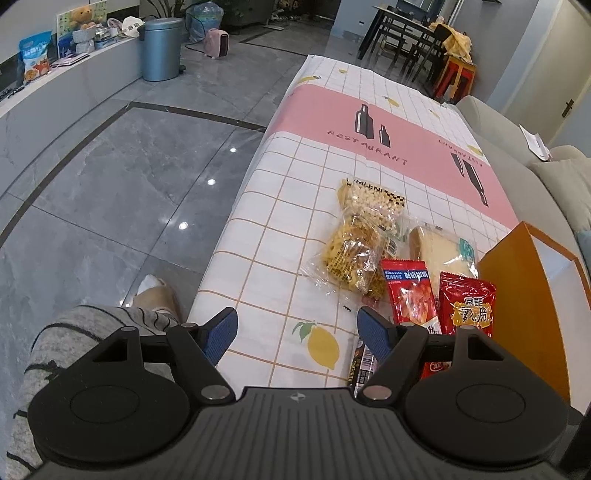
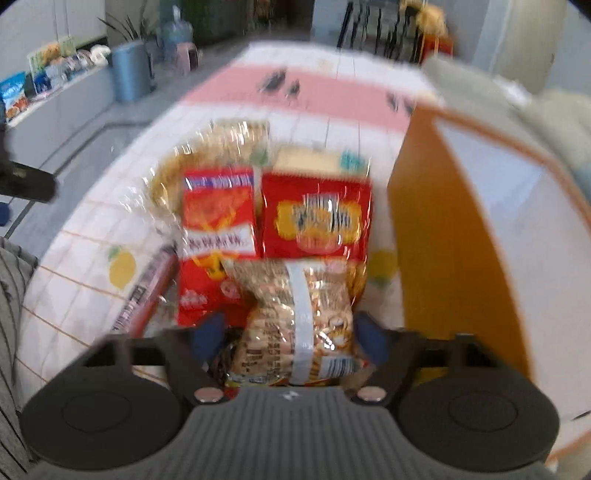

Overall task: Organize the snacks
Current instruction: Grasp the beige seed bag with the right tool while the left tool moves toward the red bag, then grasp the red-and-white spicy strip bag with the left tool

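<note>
Living room, grey tile floor, from where I sit.
I see polished marble-look floor (image 1: 110, 177), blue bin (image 1: 161, 48), pink heater (image 1: 217, 43), dark dining table (image 1: 402, 26), beige sofa (image 1: 517, 147), checked tablecloth surface (image 1: 295, 206).

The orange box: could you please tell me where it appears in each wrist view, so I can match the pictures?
Left wrist: the orange box sits at the right edge, beside the red snack packets.
Right wrist: it fills the right side, blurred.
Shared landmark: the blue bin, upper left in both.
</note>
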The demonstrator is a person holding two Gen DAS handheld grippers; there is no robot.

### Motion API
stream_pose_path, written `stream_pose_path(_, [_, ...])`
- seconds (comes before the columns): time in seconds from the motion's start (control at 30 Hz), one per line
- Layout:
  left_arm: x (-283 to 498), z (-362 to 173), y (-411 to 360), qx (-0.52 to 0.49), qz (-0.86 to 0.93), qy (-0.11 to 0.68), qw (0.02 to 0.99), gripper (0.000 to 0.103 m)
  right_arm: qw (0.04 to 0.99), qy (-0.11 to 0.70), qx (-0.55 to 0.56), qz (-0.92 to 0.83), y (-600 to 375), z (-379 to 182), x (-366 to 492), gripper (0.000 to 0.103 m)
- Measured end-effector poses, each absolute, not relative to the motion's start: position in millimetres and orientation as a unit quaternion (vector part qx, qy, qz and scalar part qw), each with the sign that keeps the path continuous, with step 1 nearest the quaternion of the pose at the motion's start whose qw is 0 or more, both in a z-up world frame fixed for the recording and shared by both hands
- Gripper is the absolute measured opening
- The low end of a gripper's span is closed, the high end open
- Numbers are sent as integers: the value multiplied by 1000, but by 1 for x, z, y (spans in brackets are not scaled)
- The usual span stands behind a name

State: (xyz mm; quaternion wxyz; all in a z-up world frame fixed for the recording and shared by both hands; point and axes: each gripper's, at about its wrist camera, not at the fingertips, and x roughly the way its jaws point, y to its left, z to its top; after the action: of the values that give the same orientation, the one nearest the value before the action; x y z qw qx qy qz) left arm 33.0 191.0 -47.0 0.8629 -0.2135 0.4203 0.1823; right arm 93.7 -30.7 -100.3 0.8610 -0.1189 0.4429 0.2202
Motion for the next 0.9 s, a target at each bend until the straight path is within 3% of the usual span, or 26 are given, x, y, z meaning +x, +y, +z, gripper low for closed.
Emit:
stream_pose_path(0.13, [34,-46,188,-207,185,418,865,87,865,441,-78,226,-42,-101,100,50])
stream_pose_path(0.43, [42,-46,169,-178,174,414,876,87,897,357,-38,257,-70,-67,73,50])
stream_pose_path(0.9, [75,-39,121,-135,138,410,891,87,896,343,40,279,-130,-51,48,50])
